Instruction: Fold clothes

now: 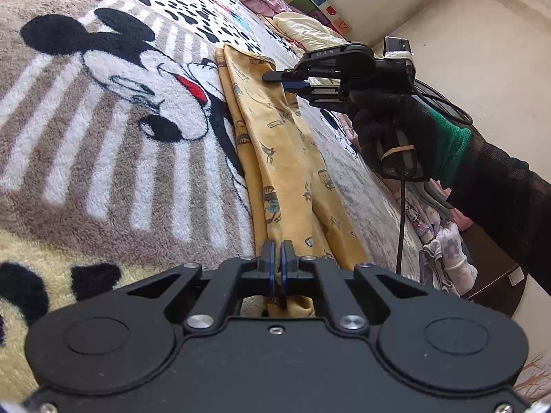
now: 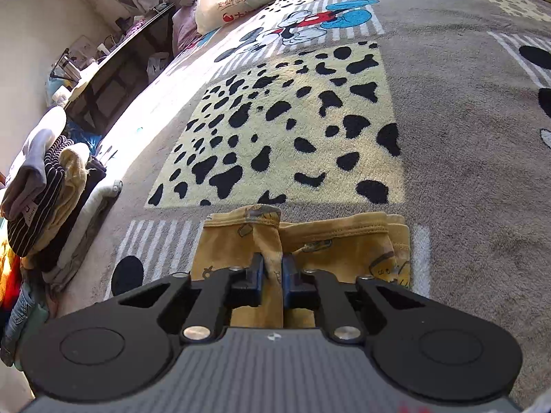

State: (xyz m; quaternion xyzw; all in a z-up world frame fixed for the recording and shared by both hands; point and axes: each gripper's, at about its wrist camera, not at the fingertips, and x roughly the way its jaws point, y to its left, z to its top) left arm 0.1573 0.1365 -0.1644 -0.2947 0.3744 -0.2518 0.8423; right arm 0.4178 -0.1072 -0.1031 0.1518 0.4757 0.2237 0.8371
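Left wrist view shows the long yellow cartoon-printed cotton garment (image 1: 275,158) lying folded lengthwise on the plush mouse-patterned blanket (image 1: 103,120), running from 6 toward 12 o'clock; the left gripper (image 1: 278,268) has its jaws pressed together on the near end of the cloth; at 2 o'clock a black-gloved hand (image 1: 396,137) holds the right gripper (image 1: 286,81), pinching the far end. Right wrist view shows that gripper (image 2: 273,275) clamped on a raised fold of the garment (image 2: 344,247); a stack of folded clothes (image 2: 51,179) sits at 9 o'clock.
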